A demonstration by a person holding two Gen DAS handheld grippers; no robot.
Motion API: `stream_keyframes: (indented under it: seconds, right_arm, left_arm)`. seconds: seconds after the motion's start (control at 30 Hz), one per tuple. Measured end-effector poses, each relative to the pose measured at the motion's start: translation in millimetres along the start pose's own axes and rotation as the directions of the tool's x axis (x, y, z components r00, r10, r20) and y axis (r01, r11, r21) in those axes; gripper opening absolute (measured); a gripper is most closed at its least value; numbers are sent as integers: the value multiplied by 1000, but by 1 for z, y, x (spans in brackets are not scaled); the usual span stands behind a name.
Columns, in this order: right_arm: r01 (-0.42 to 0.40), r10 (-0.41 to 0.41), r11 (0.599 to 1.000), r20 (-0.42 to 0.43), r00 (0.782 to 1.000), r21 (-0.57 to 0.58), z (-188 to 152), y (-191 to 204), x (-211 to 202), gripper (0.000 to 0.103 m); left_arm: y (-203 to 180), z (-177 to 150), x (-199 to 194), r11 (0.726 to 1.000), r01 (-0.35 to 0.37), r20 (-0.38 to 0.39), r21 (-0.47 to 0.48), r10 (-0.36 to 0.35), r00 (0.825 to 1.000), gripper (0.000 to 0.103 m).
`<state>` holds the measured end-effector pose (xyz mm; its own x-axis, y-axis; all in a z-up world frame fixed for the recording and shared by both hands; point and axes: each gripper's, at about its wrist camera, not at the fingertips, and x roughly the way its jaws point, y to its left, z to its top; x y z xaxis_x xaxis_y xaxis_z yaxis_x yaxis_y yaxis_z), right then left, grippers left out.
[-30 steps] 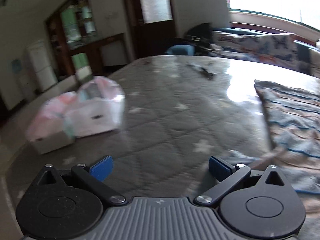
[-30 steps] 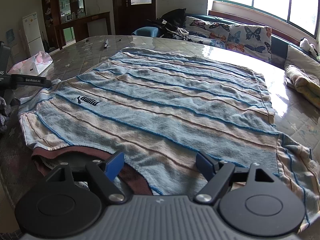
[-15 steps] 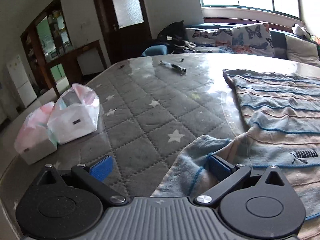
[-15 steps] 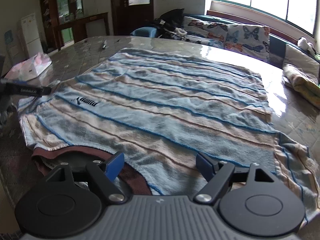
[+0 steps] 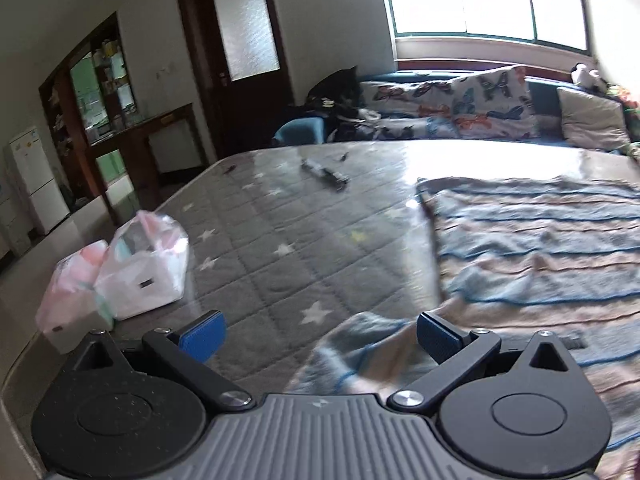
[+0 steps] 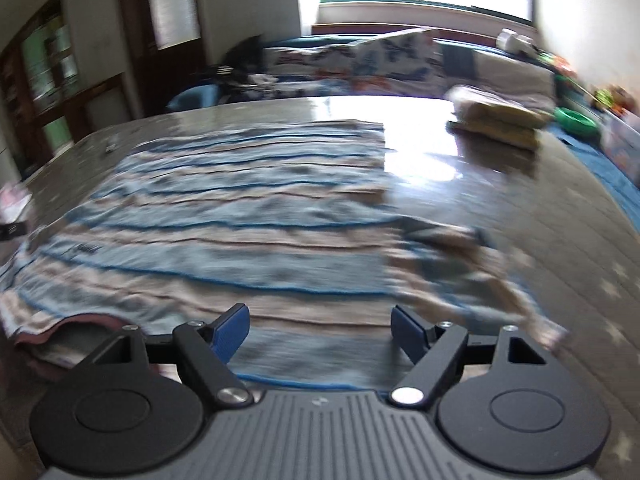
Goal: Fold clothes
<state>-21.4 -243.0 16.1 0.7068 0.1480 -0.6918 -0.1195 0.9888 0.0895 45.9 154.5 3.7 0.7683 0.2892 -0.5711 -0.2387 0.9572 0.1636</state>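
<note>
Left tool (image 5: 318, 336) spread wide, blue pads apart, nothing gripped; rumpled sleeve (image 5: 360, 344) of the blue-and-beige striped knit shirt (image 5: 540, 248) lying between and just under the pads. Right tool (image 6: 320, 330) likewise spread wide and empty, poised over the near edge of the same shirt (image 6: 224, 216), beside its maroon-edged collar (image 6: 76, 326). Shirt spread flat on the grey quilted, star-patterned mattress (image 5: 256, 248), glossy under a clear cover; other sleeve (image 6: 472, 276) bunched at the right side, blurred. Further left, near the mattress edge, two clear plastic bags holding white and pink packs (image 5: 120, 276). Beyond the shirt, a small dark object (image 5: 326, 172), too blurred to identify. At the far right, a folded yellowish pile of cloth (image 6: 496, 120). Behind, butterfly-print cushions (image 5: 452, 108) under a bright window (image 5: 480, 0).
</note>
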Motion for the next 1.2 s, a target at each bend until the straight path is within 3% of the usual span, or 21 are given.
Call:
stream_keyframes:
  seconds: [0.17,0.3,0.47,0.57,0.8,0.97,1.07,1.2]
  right_arm:
    - [36,-37,996,9,999,76,11,-36,0,72]
    - [26,-27,996,10,1000,84,27,-48,12,52]
    - [28,-27,998,-18,999,61,38,-53,33,30]
    - [38,-37,998,-28,999,48,40,-56,40,27]
    - [37,-36,999,-29,999,27,45,-65,48,22]
    - [27,-28,1000,-32,999,-11,50,-70,54,19]
    - [37,-39,998,-25,999,-55,52,-69,57,18]
    - [84,-85,989,-3,996,-120,52,-65,61,18]
  left_arm:
    - [-37,11,-9,991,127,-7,30,-126,992,103]
    - [-90,19,-19,959,268,-16,89,-268,963,103]
    - [-165,23,-35,876,446,-48,182,-445,894,103]
    - [-210,20,-43,811,532,-86,244,-528,845,102]
    - [-294,4,-55,682,630,-159,371,-622,767,102]
    - [-325,-13,-65,611,648,-191,454,-644,741,101]
    - [-330,-23,-67,592,658,-205,465,-651,731,101]
    - [-330,-26,-63,587,677,-225,443,-659,718,101]
